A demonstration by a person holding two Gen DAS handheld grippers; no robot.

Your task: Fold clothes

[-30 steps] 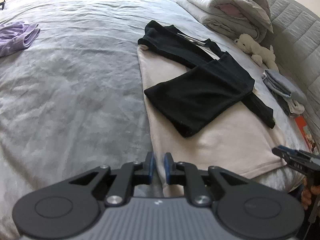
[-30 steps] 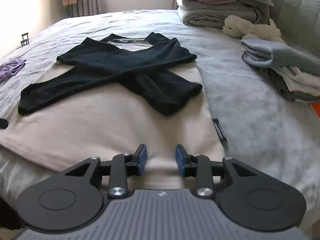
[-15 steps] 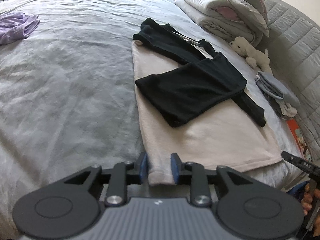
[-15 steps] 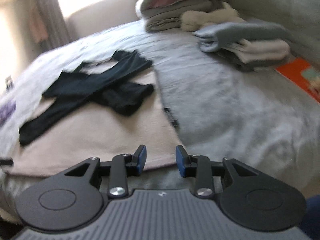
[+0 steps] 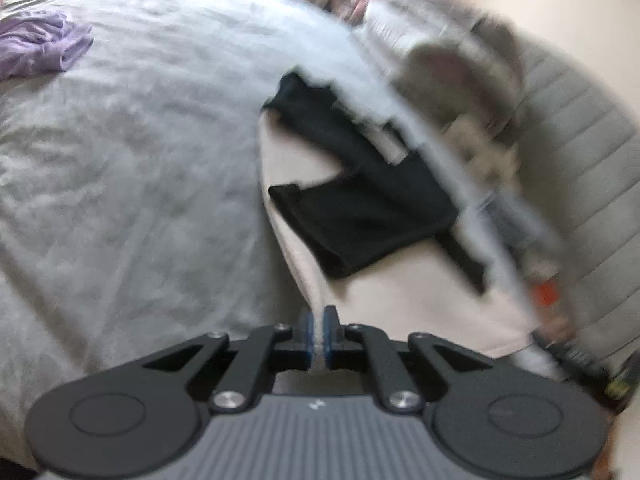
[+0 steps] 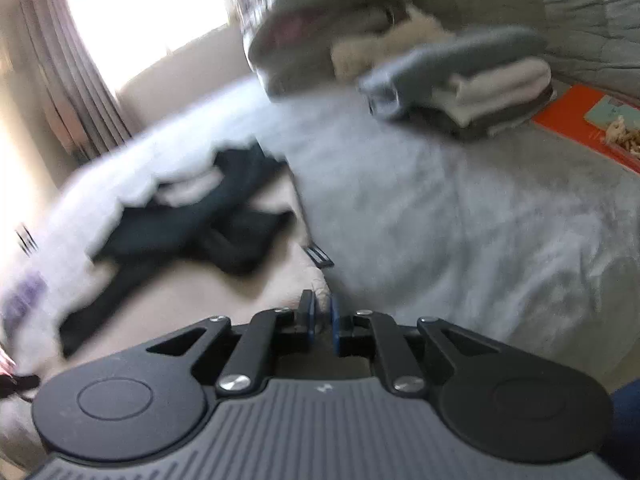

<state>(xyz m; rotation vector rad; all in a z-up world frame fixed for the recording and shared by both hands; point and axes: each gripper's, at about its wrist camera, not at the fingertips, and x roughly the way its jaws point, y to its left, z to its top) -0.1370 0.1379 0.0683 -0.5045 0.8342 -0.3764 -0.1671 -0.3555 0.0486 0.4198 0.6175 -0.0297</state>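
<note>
**A:** What takes up most of the room?

**B:** The grey bedspread [image 5: 132,168]. To the left of the shirt it lies wide and bare, with only a crumpled purple garment [image 5: 40,46] far off near the left edge. To the right there is another clear stretch of grey before the folded stack [image 6: 472,80] and an orange book [image 6: 592,120] by the quilted headboard [image 6: 580,12].

**A:** And the shirt itself?

**B:** The beige shirt [image 5: 420,296] lies flat near the foot of the bed, its black sleeves [image 5: 360,216] crossed over the chest. Its left edge runs straight up from the near hem; a small black tag [image 6: 319,257] sticks out at its right edge.

**A:** What about the tongs?

**B:** The left gripper [image 5: 319,330] is pinched tight on the hem at the shirt's near left corner, cloth showing between the blue pads. The right gripper [image 6: 321,320] sits at the near right corner, a bunched bit of beige fabric just ahead of its tips, the jaws drawn narrow. Whether it truly holds the cloth I cannot tell; both views are blurred.
</note>
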